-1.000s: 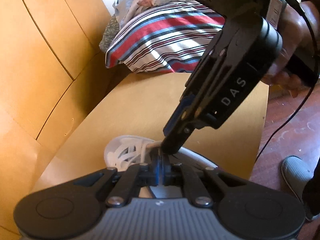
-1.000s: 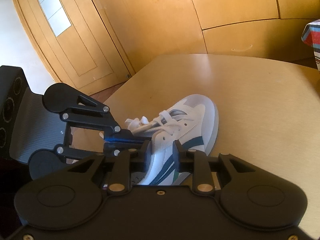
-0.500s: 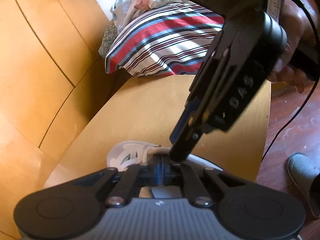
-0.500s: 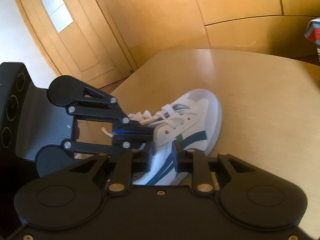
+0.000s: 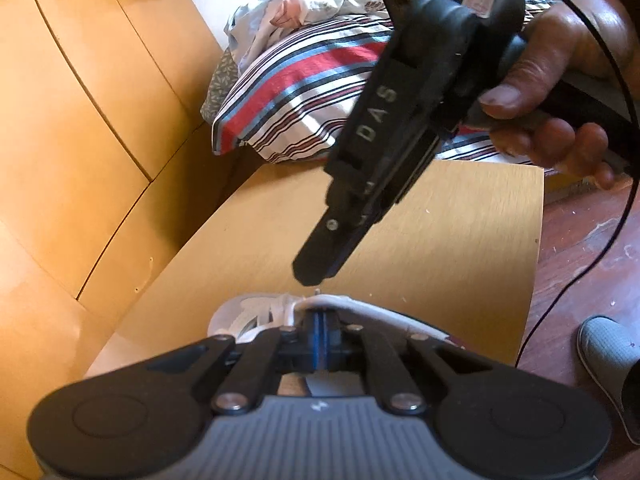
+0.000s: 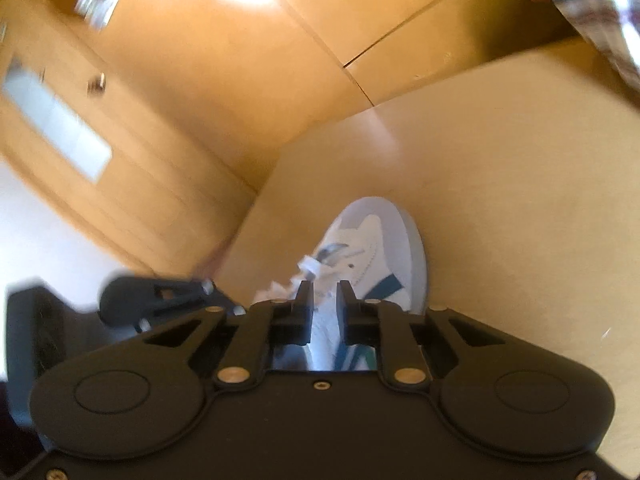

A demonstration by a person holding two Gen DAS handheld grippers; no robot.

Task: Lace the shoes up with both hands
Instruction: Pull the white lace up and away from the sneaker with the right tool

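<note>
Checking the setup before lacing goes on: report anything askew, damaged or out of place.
Nothing looks damaged or spilled. The white sneaker with teal stripes lies on the pale wooden table, its white laces loose and only partly threaded, as expected. The right wrist view is blurred.

the right wrist view is smeared by motion: the door (image 6: 60, 136) left of the jaws and the striped cloth (image 6: 596, 4) at the top right edge are blurred. the shoe's (image 6: 372, 256) heel is hidden behind the jaws. in the left view, the jaws cover most of the shoe.
</note>
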